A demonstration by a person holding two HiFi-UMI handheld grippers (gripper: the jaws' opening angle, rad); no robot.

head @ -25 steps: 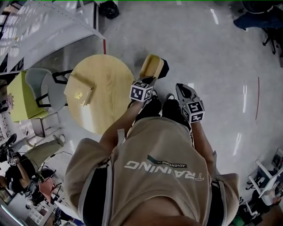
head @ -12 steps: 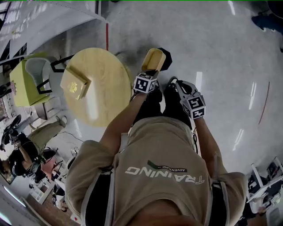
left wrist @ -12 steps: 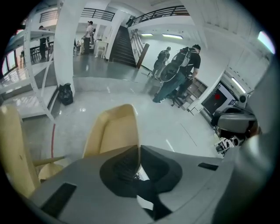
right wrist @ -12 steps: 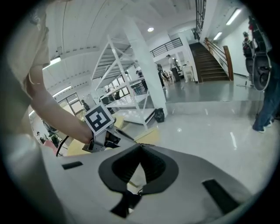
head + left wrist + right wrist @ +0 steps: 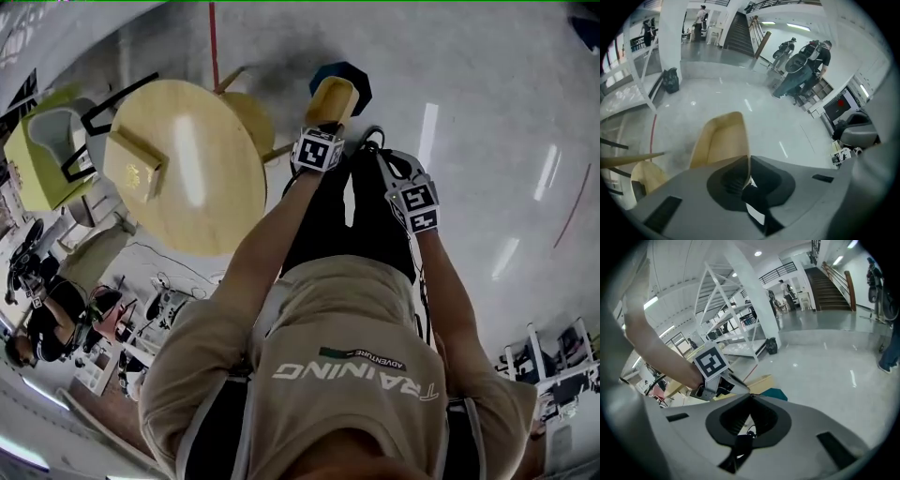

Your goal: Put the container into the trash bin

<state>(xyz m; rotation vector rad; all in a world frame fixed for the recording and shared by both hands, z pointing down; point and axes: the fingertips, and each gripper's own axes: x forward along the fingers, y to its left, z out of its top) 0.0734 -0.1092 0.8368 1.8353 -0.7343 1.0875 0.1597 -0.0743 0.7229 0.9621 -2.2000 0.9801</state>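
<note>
Polished floor (image 5: 469, 84) underfoot, and the left tool (image 5: 324, 128) pinches the container (image 5: 331, 100) by its wall, apparently over the trash bin (image 5: 361, 86); centre it squarely before releasing. Right tool (image 5: 381, 159) hangs closed, empty.

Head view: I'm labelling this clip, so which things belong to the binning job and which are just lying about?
Job: container, left gripper shut on it, trash bin.
Lying about: round table, wooden box on it, green chair, right gripper, shut and empty.
</note>
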